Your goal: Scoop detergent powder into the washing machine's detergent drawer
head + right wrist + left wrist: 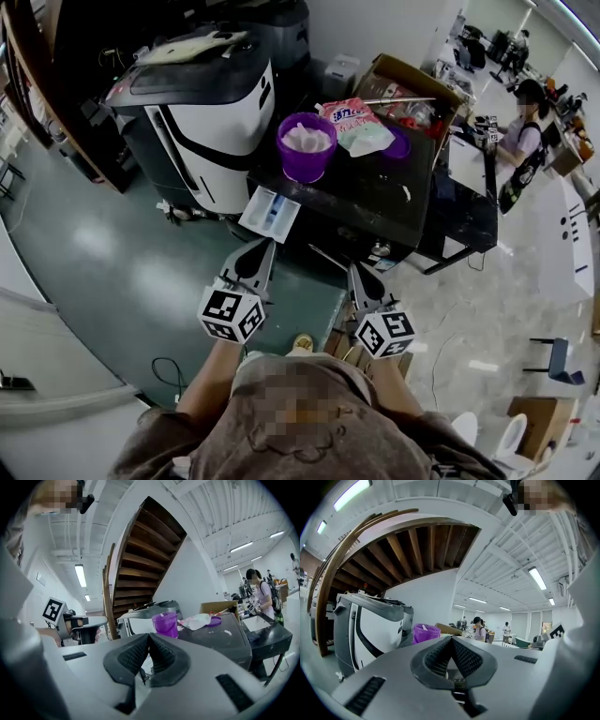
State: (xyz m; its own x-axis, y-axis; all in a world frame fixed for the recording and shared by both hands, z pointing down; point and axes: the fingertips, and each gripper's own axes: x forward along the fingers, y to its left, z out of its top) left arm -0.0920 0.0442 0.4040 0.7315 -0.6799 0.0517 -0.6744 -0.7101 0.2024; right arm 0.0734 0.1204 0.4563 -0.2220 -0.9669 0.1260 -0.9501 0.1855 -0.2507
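Dark table (375, 202) in the head view carries the purple detergent tub (306, 145); the pulled-out drawer (270, 212) lies just beyond the left hand-held gripper (264, 248), the nearer one. Left gripper view: jaws together, empty. Right gripper view: the right hand-held gripper (149, 637) also has its jaws together and empty, with the tub straight ahead.

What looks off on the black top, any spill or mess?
A small white smear lies on the black top, to the right of the open purple tub; it may be spilled powder. A purple lid is off and lies beside the detergent bag. Nothing else stands out.
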